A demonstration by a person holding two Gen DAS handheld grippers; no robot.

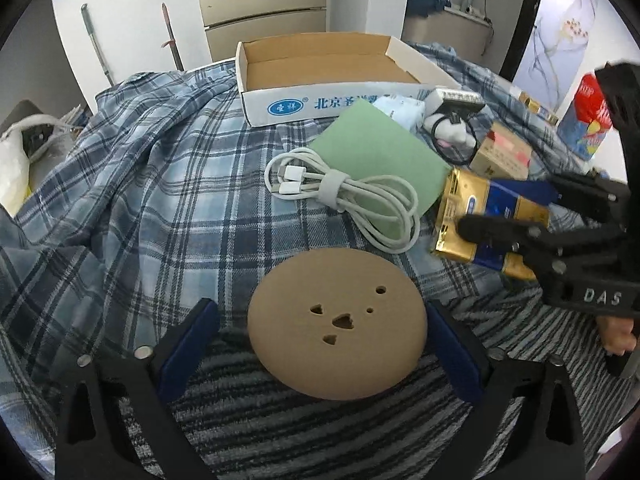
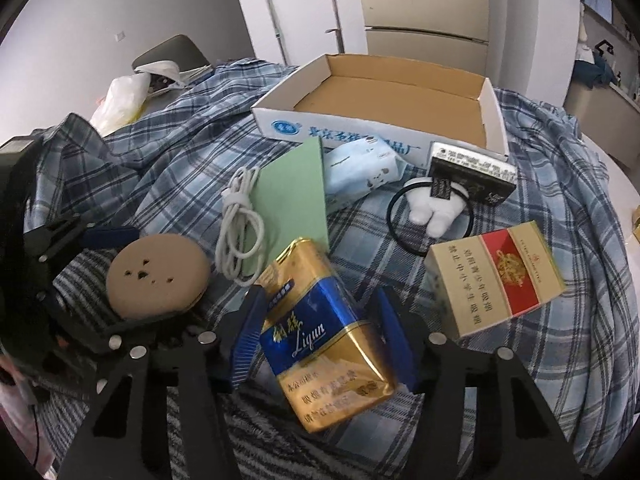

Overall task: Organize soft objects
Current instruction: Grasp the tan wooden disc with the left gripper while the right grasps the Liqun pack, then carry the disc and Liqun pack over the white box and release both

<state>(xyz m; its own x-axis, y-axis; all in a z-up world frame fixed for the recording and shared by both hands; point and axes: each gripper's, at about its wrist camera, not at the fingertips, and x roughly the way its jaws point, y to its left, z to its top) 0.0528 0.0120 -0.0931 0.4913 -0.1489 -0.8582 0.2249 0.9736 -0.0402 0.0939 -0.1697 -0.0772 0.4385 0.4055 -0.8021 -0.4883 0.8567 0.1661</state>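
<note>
Disc (image 1: 336,326) sits between the left gripper's (image 1: 320,344) spread fingers (right gripper (image 2: 320,340) clamps gold pack (image 2: 324,340)).

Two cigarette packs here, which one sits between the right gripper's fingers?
The gold-and-blue pack, between the right gripper fingers. The beige-and-red pack lies apart, to its right.

box lettering (image 1: 346,101) part-hidden by green card (image 1: 380,152)

The open cardboard box (image 2: 400,96) has a bare floor. Before its front wall crowd a green sheet (image 2: 292,200), tissue pack (image 2: 360,172) and white cable (image 2: 240,224).
</note>
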